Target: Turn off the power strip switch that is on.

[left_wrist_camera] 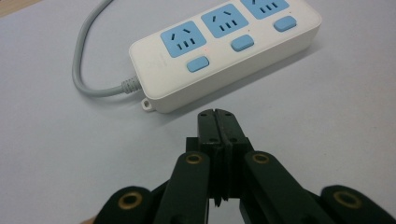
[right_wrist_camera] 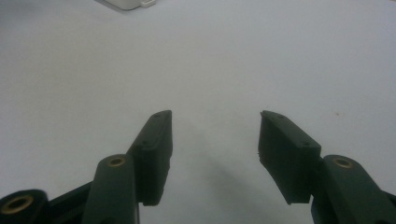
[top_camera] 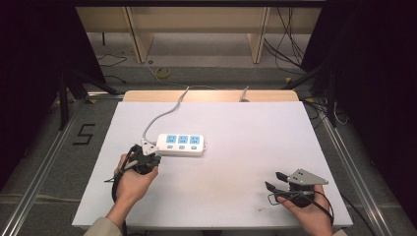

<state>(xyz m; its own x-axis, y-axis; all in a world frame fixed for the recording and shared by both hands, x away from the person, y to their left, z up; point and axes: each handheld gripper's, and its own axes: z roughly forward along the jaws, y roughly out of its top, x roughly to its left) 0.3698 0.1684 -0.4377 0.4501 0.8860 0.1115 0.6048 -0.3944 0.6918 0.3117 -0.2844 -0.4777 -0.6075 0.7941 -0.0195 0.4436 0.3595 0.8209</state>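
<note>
Left gripper [top_camera: 150, 156] is held just off the cable end of the power strip [top_camera: 181, 144]; jaws are pressed together, nothing pinched. In the left gripper view the closed tips [left_wrist_camera: 217, 122] are aimed at the near end of the strip [left_wrist_camera: 224, 51], a thin gap of table left between, so no contact is made. The strip is laid flat, left of the table's [top_camera: 236, 123] centre, three blue sockets and three blue switches facing up; its grey cord [top_camera: 162, 115] is run off toward the far edge.

Progress, as judged: nothing is plugged in, no switch looks pressed, the strip is not gripped. Approach is done on the left side only; the actual contact (push or switch press, cannot be told which) is left to do.

Right gripper [top_camera: 273, 181] is parked near the front right corner, well apart from the strip, jaws spread wide and empty.

View differences: cord routing and both hands are given by the high view. Switch detail and the tip-to-strip gap are resolved by the left gripper view. In the right gripper view the spread pads [right_wrist_camera: 156, 154] are seen over bare table, with a corner of the strip [right_wrist_camera: 126, 3] at the top edge.
</note>
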